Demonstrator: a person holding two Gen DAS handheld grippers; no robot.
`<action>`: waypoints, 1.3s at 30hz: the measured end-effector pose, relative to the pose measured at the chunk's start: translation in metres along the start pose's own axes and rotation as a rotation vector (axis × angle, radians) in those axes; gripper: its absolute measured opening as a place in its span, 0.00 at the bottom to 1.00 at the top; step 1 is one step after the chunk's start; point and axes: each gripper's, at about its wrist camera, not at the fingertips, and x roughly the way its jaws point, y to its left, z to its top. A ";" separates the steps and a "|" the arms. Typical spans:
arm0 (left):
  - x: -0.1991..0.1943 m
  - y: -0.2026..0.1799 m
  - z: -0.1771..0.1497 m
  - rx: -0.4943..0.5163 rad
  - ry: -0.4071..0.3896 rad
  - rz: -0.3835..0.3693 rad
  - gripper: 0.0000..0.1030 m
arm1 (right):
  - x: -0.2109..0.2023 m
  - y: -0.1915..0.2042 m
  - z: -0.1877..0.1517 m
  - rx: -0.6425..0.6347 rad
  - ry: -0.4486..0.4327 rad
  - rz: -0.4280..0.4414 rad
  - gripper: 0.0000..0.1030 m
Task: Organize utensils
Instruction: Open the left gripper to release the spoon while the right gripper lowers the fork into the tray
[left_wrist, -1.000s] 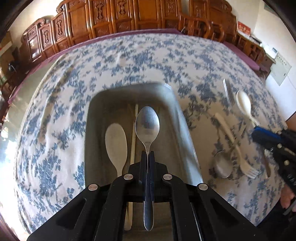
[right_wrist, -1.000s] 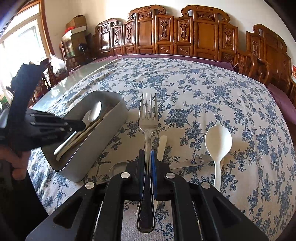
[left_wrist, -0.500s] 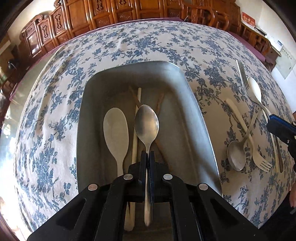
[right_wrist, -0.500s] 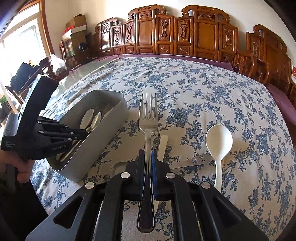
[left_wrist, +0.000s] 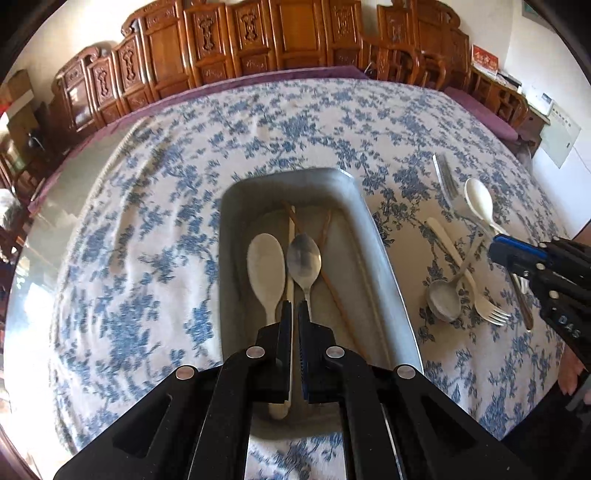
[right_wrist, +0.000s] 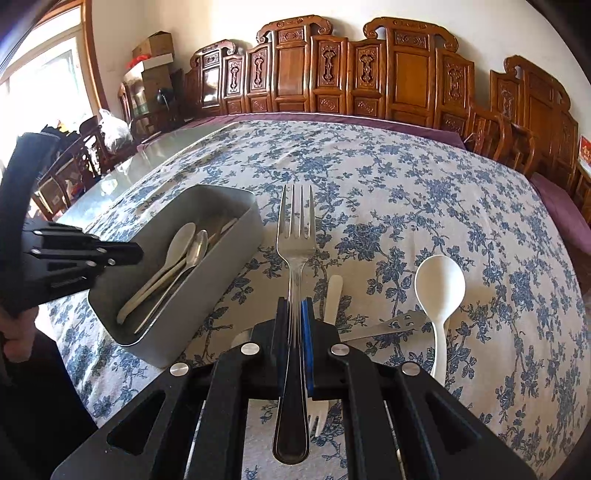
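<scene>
A grey metal tray lies on the floral tablecloth. In it lie a metal spoon, a white spoon and wooden chopsticks. My left gripper hovers over the tray's near end, jaws slightly apart and empty. My right gripper is shut on a metal fork, tines pointing away, above the table right of the tray. On the cloth lie a white spoon, a white plastic fork and a small metal spoon.
Carved wooden chairs line the table's far edge. A purple cloth edge borders the far side. Bare glass table shows at the left. The person's hand holds the left gripper.
My left gripper has let go of the metal spoon, which now lies in the tray, and has pulled back and up. My right gripper still holds the fork in the same place.
</scene>
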 end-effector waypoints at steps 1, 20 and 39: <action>-0.005 0.002 -0.001 -0.004 -0.010 -0.004 0.02 | -0.001 0.003 0.001 0.004 0.000 -0.002 0.09; -0.088 0.068 -0.027 -0.083 -0.130 -0.034 0.03 | 0.003 0.092 0.048 -0.050 0.017 0.029 0.09; -0.087 0.121 -0.056 -0.175 -0.131 -0.064 0.03 | 0.099 0.130 0.055 0.020 0.212 0.017 0.09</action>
